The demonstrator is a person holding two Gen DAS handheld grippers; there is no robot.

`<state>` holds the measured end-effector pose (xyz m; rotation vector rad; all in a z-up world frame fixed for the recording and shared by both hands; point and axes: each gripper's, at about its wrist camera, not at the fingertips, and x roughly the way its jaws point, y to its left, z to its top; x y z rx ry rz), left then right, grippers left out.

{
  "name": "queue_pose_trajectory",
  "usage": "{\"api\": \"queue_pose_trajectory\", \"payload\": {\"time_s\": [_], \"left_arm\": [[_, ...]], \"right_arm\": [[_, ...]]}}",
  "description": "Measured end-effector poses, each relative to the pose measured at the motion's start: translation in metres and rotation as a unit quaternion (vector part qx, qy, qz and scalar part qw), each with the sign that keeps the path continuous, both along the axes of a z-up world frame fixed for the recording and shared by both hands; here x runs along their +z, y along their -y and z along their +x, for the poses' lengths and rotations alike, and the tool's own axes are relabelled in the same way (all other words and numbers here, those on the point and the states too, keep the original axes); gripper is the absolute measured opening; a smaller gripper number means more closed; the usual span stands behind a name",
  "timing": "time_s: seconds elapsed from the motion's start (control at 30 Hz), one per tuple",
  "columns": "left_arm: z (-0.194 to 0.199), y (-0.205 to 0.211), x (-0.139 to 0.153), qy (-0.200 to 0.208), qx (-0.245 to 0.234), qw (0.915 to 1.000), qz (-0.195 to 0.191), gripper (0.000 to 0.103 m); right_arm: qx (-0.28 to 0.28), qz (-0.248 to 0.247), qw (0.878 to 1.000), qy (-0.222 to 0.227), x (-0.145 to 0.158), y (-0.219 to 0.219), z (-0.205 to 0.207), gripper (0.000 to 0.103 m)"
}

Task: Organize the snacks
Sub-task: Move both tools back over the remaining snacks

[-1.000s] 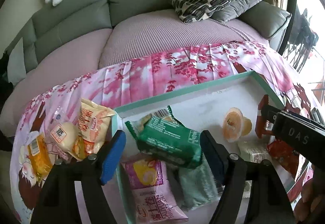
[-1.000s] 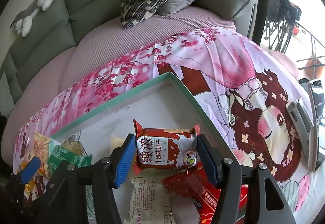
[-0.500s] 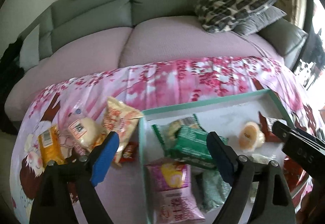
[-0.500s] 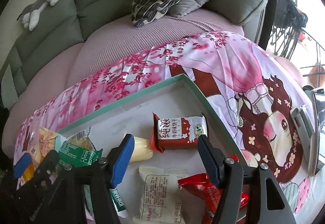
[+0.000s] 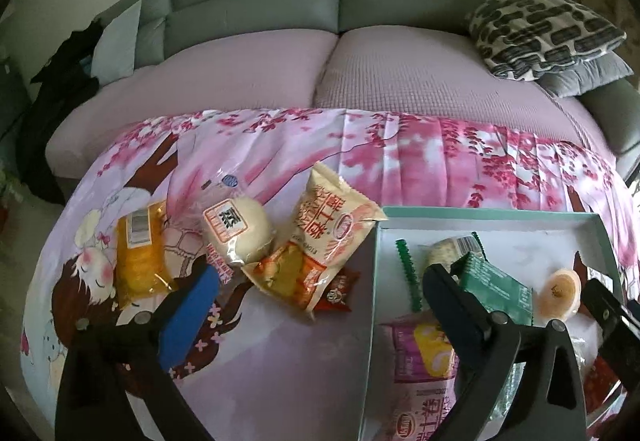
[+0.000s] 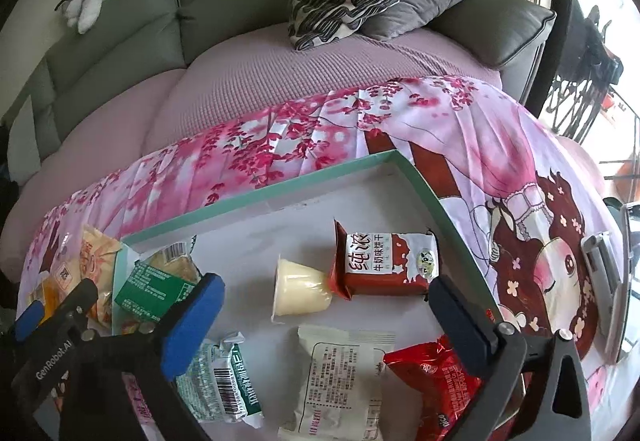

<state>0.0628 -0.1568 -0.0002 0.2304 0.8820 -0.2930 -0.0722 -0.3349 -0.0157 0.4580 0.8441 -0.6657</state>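
Between the wide-spread fingers of the left gripper [image 5: 316, 305] lies an orange packet [image 5: 294, 281] on the pink cloth [image 5: 400, 161], outside the tray [image 5: 492, 215]; nothing is held. Just beyond that packet rests a cream bag [image 5: 334, 221], with a round bun [image 5: 236, 227] and a yellow pack [image 5: 138, 253] off toward the left finger. A small red wrapper [image 5: 338, 291] peeks out from under the orange packet. Past the right finger, inside the tray, sit a green pack [image 5: 498, 291], a pink bag [image 5: 420, 369] and a jelly cup [image 5: 560, 291].

The right gripper [image 6: 324, 315] hovers over the tray [image 6: 280, 193] with its fingers also spread wide and empty. Just ahead of it a brown-red biscuit pack [image 6: 382, 263] lies touching a jelly cup [image 6: 298, 291] tipped on its side. Nearer, between the fingers, lies a white packet [image 6: 340, 381]; a red bag [image 6: 432, 381] sits under the right finger and a pale green pack [image 6: 218, 381] under the left one.
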Motion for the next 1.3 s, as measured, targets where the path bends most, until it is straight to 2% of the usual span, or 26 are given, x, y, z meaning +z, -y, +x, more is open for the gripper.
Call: {"api": "queue_pose_trajectory", "payload": {"time_s": [0.57,0.8,1.03,1.3], "left_arm": [[-0.001,0.000,0.000,-0.004,-0.008,0.9999,0.006,0.102],[0.002,-0.007,0.006,-0.004,-0.002,1.0000,-0.005,0.102],[0.013,-0.031,0.012,-0.008,0.021,0.9997,-0.007,0.102],[0.036,-0.081,0.016,-0.005,0.080,0.9966,0.020,0.102]], "right_arm": [[-0.003,-0.001,1.000,-0.010,0.001,0.000,-0.001,0.103],[0.021,0.001,1.000,-0.003,0.005,-0.012,0.009,0.103],[0.058,-0.001,0.998,0.001,0.011,-0.035,0.025,0.103],[0.102,-0.007,0.995,0.000,0.013,-0.064,0.044,0.103]]}}
